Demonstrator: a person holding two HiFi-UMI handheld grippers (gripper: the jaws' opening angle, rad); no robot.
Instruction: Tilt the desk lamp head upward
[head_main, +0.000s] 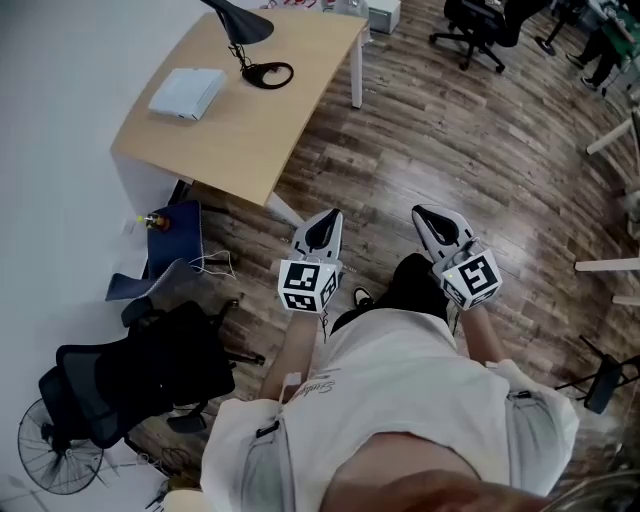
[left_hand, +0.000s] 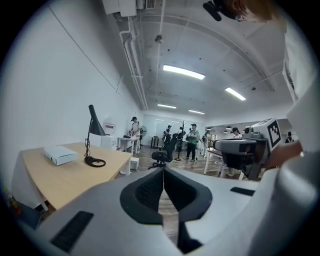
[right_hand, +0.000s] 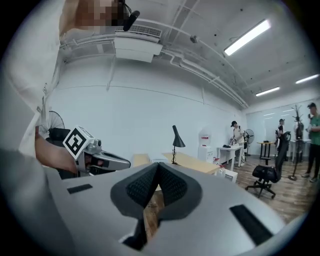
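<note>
The left gripper is held low in front of the person, its jaws closed against each other with nothing between them. Its own view shows the pads meeting along one line. The right gripper, just beside it, is likewise closed and empty. Both point roughly toward the desk, which stands well apart from them across the wood floor.

The lamp stands at the desk's far end on its ring base. In the left gripper view its head hangs steeply downward from a thin stem. Neither gripper is anywhere near it, so by my reading the task has not begun. All of it is left to do: walk to the desk, open a gripper, take the head and tilt it up. The other gripper may be needed to steady the base.

At the far left a fan stands on the floor, with a black chair next to it at the person's left side. Past them a blue bag and loose cables lie by the desk's near corner. On the desk a white box lies left of the lamp, apart from its base. The straight way from the grippers to the desk looks open; the chair and bag lie to its left. More chairs stand far off to the right.
</note>
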